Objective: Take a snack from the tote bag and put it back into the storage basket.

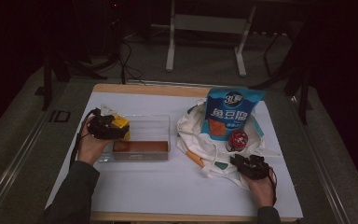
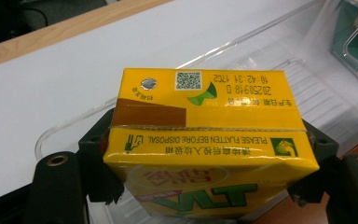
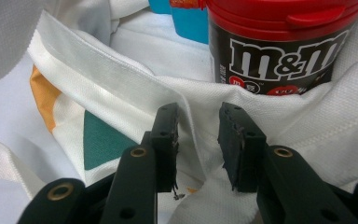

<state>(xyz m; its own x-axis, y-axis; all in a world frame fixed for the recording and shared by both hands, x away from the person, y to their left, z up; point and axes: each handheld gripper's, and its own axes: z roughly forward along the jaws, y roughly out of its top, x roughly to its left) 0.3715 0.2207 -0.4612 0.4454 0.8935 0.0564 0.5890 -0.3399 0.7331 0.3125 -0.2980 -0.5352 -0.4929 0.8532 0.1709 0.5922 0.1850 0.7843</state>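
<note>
A yellow drink carton (image 2: pixel 205 130) sits sideways between my left gripper's (image 2: pixel 207 163) jaws, which are shut on its two sides. In the high view that gripper (image 1: pixel 106 125) holds the carton (image 1: pixel 120 122) over the left end of a clear plastic tray (image 1: pixel 161 122). A white tote bag (image 1: pixel 200 140) lies at the right, with a red-lidded M&M's jar (image 1: pixel 237 139) and a blue snack bag (image 1: pixel 233 109) on it. My right gripper (image 1: pixel 243 163) is at the bag's near edge. Its jaws (image 3: pixel 196 135) stand apart around a raised fold of the white cloth (image 3: pixel 135 88), just below the jar (image 3: pixel 279 46).
A long brown packet (image 1: pixel 140 146) lies along the tray's near side. The white table top (image 1: pixel 168 186) has a wooden rim (image 1: pixel 149 87) at the back. Beyond it are a dark floor, cables and a metal stand (image 1: pixel 205 28).
</note>
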